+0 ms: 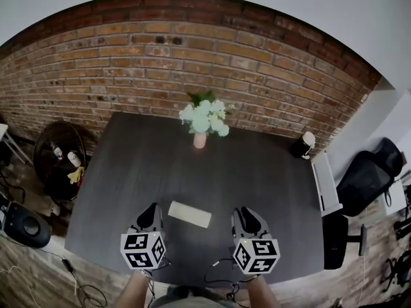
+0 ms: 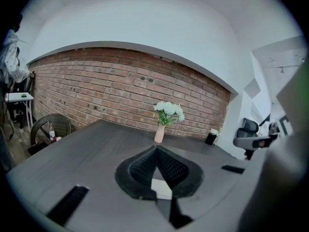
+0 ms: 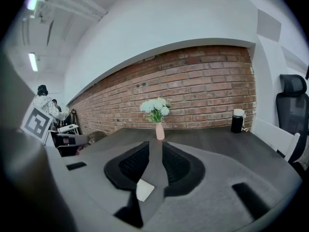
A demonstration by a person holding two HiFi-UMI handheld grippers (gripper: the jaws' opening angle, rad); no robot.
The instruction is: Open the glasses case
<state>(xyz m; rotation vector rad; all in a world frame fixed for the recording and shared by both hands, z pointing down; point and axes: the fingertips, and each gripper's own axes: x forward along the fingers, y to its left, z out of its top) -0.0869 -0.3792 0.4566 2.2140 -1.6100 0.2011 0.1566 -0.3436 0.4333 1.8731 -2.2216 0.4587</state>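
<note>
A cream glasses case (image 1: 189, 213) lies shut on the dark table (image 1: 160, 165), near its front edge. My left gripper (image 1: 153, 208) hovers just left of the case and my right gripper (image 1: 243, 212) a little to its right; neither touches it. In the left gripper view the fingertips meet at a point (image 2: 156, 149), and a corner of the case (image 2: 162, 188) shows below, behind the fingers. In the right gripper view the jaws (image 3: 155, 145) stand apart with nothing between them, and the case's end (image 3: 144, 190) shows low in the gap.
A pink vase of white flowers (image 1: 201, 128) stands at the table's far middle. A black cup with a white lid (image 1: 302, 145) sits at the far right corner. A wicker chair (image 1: 60, 161) stands left of the table, an office chair (image 1: 371, 172) right.
</note>
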